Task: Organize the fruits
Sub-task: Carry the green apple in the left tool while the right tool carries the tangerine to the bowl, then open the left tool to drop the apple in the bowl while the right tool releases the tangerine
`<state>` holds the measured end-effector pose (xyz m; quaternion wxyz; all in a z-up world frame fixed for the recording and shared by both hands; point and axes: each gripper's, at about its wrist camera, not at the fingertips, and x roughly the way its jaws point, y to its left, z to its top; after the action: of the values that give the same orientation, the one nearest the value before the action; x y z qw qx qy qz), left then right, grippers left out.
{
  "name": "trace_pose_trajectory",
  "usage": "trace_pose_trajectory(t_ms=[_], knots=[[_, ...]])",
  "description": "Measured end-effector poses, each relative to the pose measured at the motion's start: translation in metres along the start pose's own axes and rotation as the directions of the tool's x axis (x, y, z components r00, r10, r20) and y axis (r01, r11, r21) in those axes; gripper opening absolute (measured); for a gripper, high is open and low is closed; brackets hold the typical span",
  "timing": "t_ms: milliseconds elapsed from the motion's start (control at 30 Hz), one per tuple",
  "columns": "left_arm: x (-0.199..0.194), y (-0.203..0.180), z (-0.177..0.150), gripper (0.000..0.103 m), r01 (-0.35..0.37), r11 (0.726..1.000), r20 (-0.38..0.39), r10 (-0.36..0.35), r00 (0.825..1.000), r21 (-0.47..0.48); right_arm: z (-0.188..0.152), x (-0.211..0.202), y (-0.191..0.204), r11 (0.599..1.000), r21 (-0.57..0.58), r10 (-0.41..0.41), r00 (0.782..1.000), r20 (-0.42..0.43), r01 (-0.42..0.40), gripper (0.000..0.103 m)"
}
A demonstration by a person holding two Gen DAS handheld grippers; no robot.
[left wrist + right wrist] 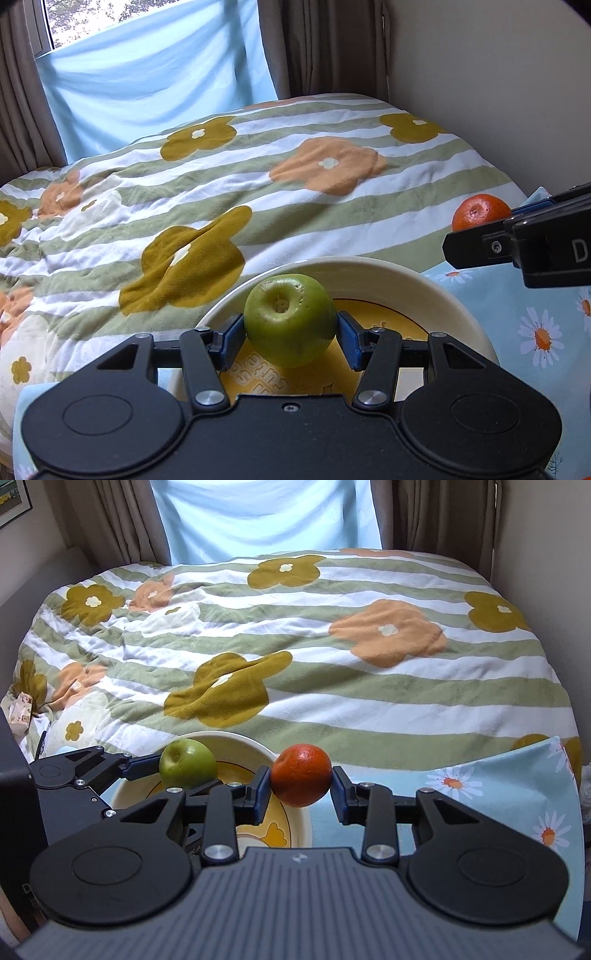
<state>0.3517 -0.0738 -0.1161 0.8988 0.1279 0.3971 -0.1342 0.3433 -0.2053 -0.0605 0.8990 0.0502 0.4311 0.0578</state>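
Observation:
My left gripper [291, 334] is shut on a green apple [290, 319] and holds it above the cream bowl [436, 291] with a yellow inside. My right gripper [300, 788] is shut on an orange [302, 774] and holds it just past the bowl's right rim [258, 746], over the daisy cloth. The right wrist view also shows the left gripper [173, 771] holding the apple [187, 762] over the bowl. In the left wrist view the orange [480, 211] and the right gripper's finger [476, 247] sit at the right edge.
The bowl rests on a light blue daisy cloth [480, 805] at the near edge of a bed with a green-striped flowered duvet [295, 646]. Curtains [122, 520] and a blue sheet [266, 517] hang behind; a wall [498, 92] stands at the right.

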Motion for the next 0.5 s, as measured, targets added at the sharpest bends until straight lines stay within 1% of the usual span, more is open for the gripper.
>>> trace_pose_trajectory(t_ms=[67,100,133,167,200,267,333,433,500], knots=[[0.003,0.0,-0.001,0.058,0.001,1.0,0.0,-0.001,1.0,0.006,0.0,0.001,-0.002,1.0,0.004,-0.004,1.0,-0.001,0.004,0.049],[0.005,0.001,-0.002,0.06,0.006,1.0,-0.002,-0.006,1.0,0.005,0.0,0.001,-0.002,1.0,0.005,-0.006,1.0,-0.001,0.006,0.049],[0.004,0.001,-0.003,0.064,0.009,1.0,0.005,-0.009,1.0,0.007,0.0,0.001,-0.003,1.0,0.006,-0.007,1.0,-0.001,0.007,0.049],[0.001,0.001,-0.003,0.08,0.006,1.0,0.018,-0.006,1.0,0.012,0.0,0.001,-0.004,1.0,0.006,-0.008,1.0,-0.002,0.008,0.049],[-0.003,0.001,-0.004,0.09,-0.003,1.0,0.033,0.003,0.999,0.018,0.0,0.0,-0.004,1.0,0.006,-0.008,1.0,-0.003,0.008,0.049],[-0.011,0.001,-0.004,0.092,-0.019,0.999,0.051,0.017,0.999,0.031,0.0,0.0,-0.004,1.0,0.005,-0.008,1.0,-0.003,0.008,0.049],[-0.017,0.006,-0.004,0.092,-0.026,0.999,0.041,0.025,0.999,0.032,0.0,-0.001,-0.003,1.0,0.001,-0.009,1.0,-0.001,0.009,0.049],[-0.03,0.014,-0.006,0.092,-0.046,0.999,0.028,0.046,0.999,0.022,0.0,-0.001,0.0,1.0,-0.015,-0.004,1.0,0.0,0.004,0.049],[-0.041,0.021,-0.009,0.092,-0.054,0.999,0.032,0.054,0.998,0.0,-0.002,-0.001,0.003,0.999,-0.038,0.0,1.0,0.0,0.0,0.049]])
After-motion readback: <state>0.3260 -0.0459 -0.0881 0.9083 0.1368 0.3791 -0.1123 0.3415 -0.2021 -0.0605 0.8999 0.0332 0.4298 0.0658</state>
